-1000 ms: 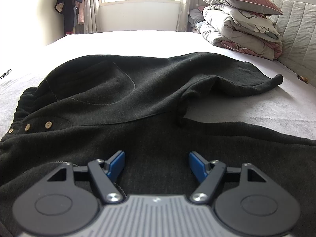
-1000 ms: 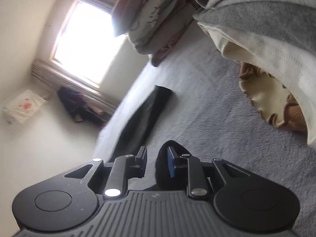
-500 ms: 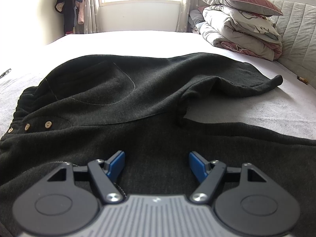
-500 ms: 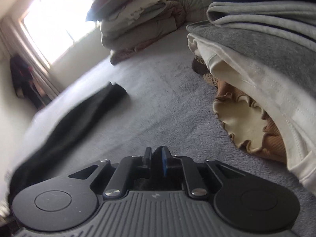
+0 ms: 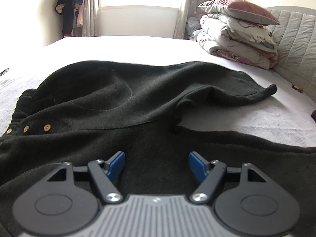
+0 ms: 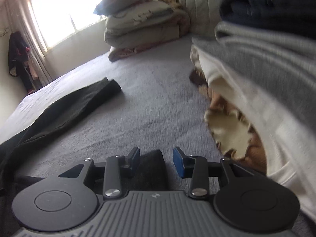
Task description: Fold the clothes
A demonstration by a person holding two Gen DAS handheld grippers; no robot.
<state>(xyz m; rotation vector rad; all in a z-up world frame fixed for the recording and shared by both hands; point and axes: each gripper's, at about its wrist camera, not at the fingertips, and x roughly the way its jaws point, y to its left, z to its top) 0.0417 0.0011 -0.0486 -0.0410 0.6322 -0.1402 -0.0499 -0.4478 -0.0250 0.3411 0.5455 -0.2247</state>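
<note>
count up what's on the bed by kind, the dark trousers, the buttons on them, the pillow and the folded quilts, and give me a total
Dark trousers: 1
Wooden buttons on the trousers: 3
Pillow: 1
Folded quilts under the pillow: 2, as far as the layers can be told apart
Total: 7

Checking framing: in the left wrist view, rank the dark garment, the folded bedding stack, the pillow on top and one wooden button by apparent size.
1. dark garment
2. folded bedding stack
3. pillow
4. wooden button
The garment lies nearest the camera, so its lead is partly nearness.
</note>
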